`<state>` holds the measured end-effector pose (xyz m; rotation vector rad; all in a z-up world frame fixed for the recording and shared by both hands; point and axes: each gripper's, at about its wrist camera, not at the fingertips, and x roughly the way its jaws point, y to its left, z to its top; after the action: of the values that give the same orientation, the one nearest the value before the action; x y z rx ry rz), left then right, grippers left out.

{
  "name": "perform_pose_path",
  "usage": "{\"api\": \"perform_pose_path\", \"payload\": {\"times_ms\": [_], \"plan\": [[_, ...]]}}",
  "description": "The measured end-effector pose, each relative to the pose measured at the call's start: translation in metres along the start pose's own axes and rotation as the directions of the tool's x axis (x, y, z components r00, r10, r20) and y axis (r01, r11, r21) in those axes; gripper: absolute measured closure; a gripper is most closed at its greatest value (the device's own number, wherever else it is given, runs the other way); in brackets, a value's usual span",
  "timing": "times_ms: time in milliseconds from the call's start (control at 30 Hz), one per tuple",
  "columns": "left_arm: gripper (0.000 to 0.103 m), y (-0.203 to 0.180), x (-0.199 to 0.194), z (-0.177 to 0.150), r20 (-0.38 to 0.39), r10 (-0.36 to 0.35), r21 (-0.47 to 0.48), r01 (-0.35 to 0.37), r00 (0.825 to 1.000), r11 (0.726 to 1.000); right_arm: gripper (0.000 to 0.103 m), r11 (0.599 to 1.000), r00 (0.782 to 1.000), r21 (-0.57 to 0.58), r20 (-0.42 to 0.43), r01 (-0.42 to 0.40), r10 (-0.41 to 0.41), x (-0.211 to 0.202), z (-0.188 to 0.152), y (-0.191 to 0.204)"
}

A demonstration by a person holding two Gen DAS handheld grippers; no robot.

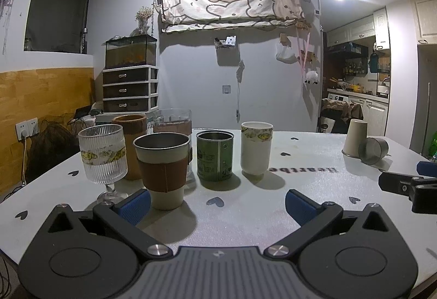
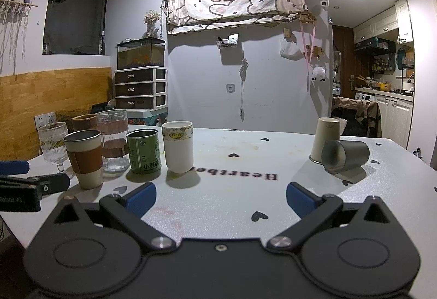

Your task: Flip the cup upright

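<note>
A grey metal cup (image 2: 345, 157) lies on its side at the table's right, mouth toward me; it also shows in the left wrist view (image 1: 372, 150). Behind it a beige cup (image 2: 325, 141) stands upside down, also in the left wrist view (image 1: 354, 141). My right gripper (image 2: 220, 199) is open and empty, low over the table, short and left of the tipped cup. My left gripper (image 1: 217, 207) is open and empty, in front of the row of upright cups. Each gripper shows in the other's view, the right one (image 1: 409, 185) and the left one (image 2: 32, 184).
Upright at the left stand a ribbed goblet (image 1: 103, 155), a sleeved steel cup (image 1: 163, 166), a green tin (image 1: 215, 154), a white cup (image 1: 256, 147), a brown cup (image 1: 131, 132) and a clear glass (image 1: 174, 121). The white table (image 2: 232, 206) bears heart marks.
</note>
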<state>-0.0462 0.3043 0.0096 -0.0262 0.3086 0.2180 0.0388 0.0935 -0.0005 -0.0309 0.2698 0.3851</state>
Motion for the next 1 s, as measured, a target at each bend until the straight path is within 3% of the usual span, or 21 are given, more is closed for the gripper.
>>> {"api": "perform_pose_path", "payload": {"times_ms": [1000], "plan": [[0.000, 0.0006, 0.0030, -0.0037, -0.007, 0.000, -0.003, 0.000, 1.000, 1.000, 0.001, 1.000, 1.000, 0.000, -0.001, 0.000, 0.000, -0.0002, 0.0006, -0.0004]]}}
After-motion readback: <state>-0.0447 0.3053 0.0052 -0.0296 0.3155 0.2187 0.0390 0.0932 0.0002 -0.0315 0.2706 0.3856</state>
